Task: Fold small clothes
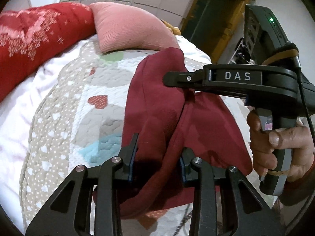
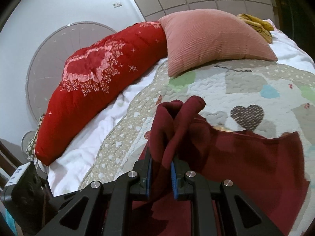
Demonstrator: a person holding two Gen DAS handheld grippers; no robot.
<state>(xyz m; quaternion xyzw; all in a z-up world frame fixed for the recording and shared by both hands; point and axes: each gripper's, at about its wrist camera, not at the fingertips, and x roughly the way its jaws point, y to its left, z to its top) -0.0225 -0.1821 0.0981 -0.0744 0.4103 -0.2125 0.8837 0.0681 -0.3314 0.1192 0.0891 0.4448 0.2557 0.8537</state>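
A small maroon garment (image 1: 157,106) lies partly lifted over a heart-patterned quilt (image 1: 65,102). My left gripper (image 1: 159,151) has its jaws apart, with maroon cloth running between them; whether the pads pinch it cannot be told. My right gripper (image 2: 161,157) is shut on a bunched fold of the maroon garment (image 2: 246,157), which stands up between its blue pads (image 2: 173,177). In the left wrist view the right gripper (image 1: 173,78) reaches in from the right, its tips on the raised fold, held by a hand (image 1: 279,149).
A pink ribbed cushion (image 2: 212,37) and a red flowered bolster (image 2: 94,78) lie at the far side of the bed. A yellow cloth (image 2: 256,25) sits behind the cushion. A white sheet (image 2: 82,153) shows beside the quilt (image 2: 246,82).
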